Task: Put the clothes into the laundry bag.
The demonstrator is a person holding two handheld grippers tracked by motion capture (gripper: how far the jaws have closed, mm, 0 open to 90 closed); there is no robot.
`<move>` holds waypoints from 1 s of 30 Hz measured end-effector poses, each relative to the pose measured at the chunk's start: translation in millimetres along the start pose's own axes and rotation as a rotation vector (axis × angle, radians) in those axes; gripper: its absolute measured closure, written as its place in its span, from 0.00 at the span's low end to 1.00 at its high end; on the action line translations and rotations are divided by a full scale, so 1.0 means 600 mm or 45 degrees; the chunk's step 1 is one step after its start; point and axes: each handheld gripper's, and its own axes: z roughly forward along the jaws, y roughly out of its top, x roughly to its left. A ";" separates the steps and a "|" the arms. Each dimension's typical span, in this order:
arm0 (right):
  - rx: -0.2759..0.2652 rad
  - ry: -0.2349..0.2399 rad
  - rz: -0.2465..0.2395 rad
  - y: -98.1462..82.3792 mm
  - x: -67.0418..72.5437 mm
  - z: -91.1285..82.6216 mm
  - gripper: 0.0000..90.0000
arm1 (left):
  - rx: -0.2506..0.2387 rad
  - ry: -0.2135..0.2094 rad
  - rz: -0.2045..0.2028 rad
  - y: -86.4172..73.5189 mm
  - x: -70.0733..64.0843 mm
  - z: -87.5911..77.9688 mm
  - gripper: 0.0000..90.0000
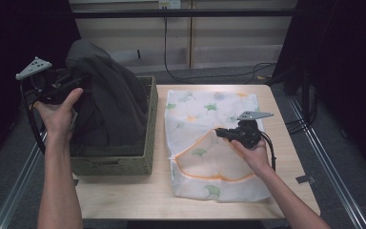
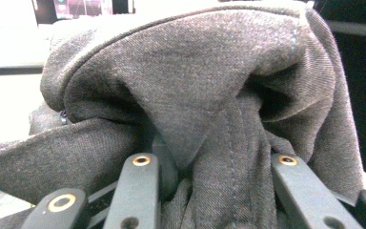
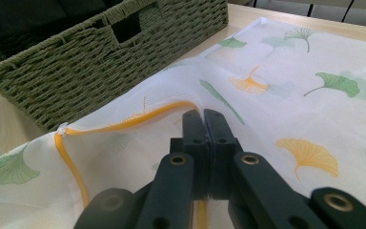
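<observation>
Because the dark grey garment (image 1: 107,98) is soft, limp knit cloth, it will likely sag and drape from wherever it is gripped, so a thick gathered fold near its top looks like the safest hold (a thin edge could slide out). It hangs bunched above the woven basket (image 1: 148,129) at the left of the surface (image 1: 138,195), its lower folds still down inside the basket. The left tongs (image 1: 71,83) are clenched partway on a wad of this garment, cloth packed between the jaws in the left gripper view (image 2: 209,143).

The leaf-printed mesh bag (image 1: 209,143) lies flat on the surface just right of the basket; it looks light, thin and floppy, probably a little slippery, and its orange-trimmed opening (image 3: 124,121) is the firmer place to pinch. The right tongs (image 1: 222,133) are closed tight there, the jaws meeting on the bag's upper layer beside the orange trim (image 3: 204,138), lifting the mouth slightly open.
</observation>
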 end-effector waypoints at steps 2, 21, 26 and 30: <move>0.001 -0.001 -0.002 0.000 0.000 0.000 0.99 | -0.033 0.000 0.004 0.010 -0.004 -0.007 0.75; 0.005 0.000 -0.003 0.000 0.001 0.000 0.99 | -0.204 0.019 0.012 0.044 -0.006 -0.055 0.75; 0.010 0.001 -0.003 -0.001 0.002 0.002 0.99 | -0.229 0.014 0.040 0.055 -0.015 -0.063 0.75; 0.010 0.001 -0.001 -0.002 0.002 0.002 0.99 | -0.257 -0.006 0.052 0.062 -0.022 -0.064 0.75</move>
